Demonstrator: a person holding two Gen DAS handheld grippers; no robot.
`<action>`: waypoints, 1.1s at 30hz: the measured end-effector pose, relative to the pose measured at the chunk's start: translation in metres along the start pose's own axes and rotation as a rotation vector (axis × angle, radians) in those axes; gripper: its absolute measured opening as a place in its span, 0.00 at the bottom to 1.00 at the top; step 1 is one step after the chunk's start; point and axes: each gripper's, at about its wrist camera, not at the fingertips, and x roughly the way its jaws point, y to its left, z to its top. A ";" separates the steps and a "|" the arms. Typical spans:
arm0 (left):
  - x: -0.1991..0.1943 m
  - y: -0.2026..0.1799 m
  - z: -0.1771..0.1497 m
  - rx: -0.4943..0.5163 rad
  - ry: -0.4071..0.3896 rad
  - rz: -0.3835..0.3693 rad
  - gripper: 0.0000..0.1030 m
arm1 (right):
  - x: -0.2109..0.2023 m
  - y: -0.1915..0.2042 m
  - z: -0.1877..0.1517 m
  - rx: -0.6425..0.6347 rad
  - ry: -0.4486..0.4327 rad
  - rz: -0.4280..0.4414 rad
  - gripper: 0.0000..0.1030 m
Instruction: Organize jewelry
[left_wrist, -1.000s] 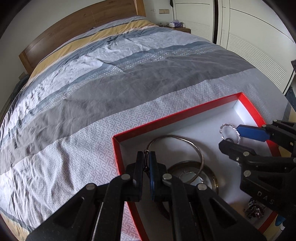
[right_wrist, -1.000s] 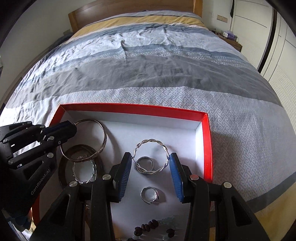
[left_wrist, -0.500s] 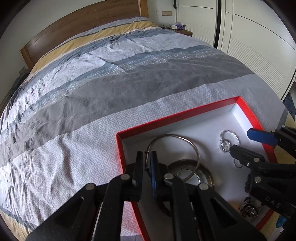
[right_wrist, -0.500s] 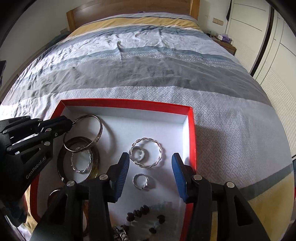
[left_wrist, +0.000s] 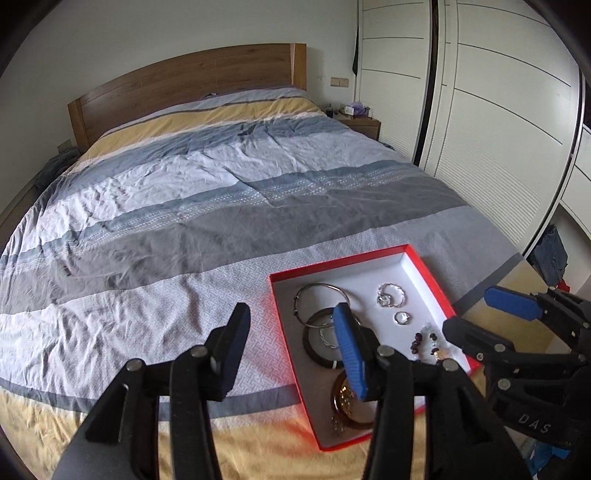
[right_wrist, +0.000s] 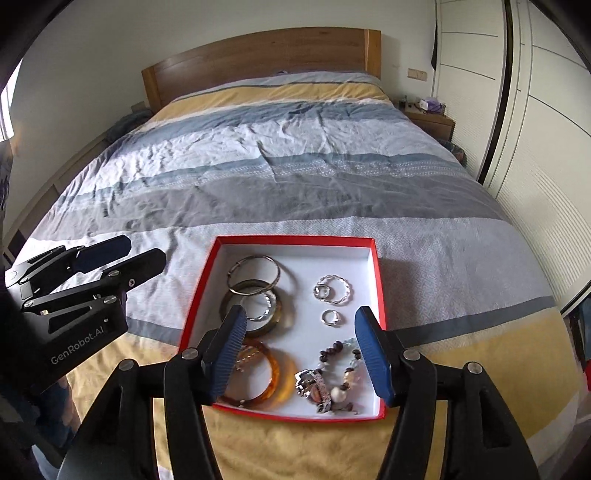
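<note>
Both tools now hang well above the bed (right_wrist: 295, 177), where a moment ago they were low inside the red box (right_wrist: 207, 291). The left hand-held gripper (left_wrist: 291, 334), which had been pinched on the rim of the large silver bangle (right_wrist: 255, 275), has just been opening; its jaws stand apart with nothing between them. The bangle lies in the upper left of the box, overlapping the dark bangle (right_wrist: 255, 310). The right hand-held gripper (right_wrist: 299, 349) has also just been opening and holds nothing; the twisted silver ring (right_wrist: 334, 290) it hovered over rests on the box floor with a small ring (right_wrist: 330, 317) just below it. The amber bangle (right_wrist: 266, 376), beads (right_wrist: 332, 350) and watch (right_wrist: 314, 382) sit lower down. All the jewelry seems boxed, so the sorting looks about finished.
</note>
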 end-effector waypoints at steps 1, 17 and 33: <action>-0.010 0.002 -0.002 0.000 -0.009 0.004 0.44 | -0.009 0.006 -0.002 -0.004 -0.009 0.008 0.60; -0.133 0.054 -0.058 -0.050 -0.092 0.101 0.48 | -0.106 0.092 -0.047 -0.061 -0.082 0.054 0.73; -0.212 0.106 -0.119 -0.134 -0.137 0.175 0.49 | -0.148 0.144 -0.099 -0.102 -0.083 0.068 0.77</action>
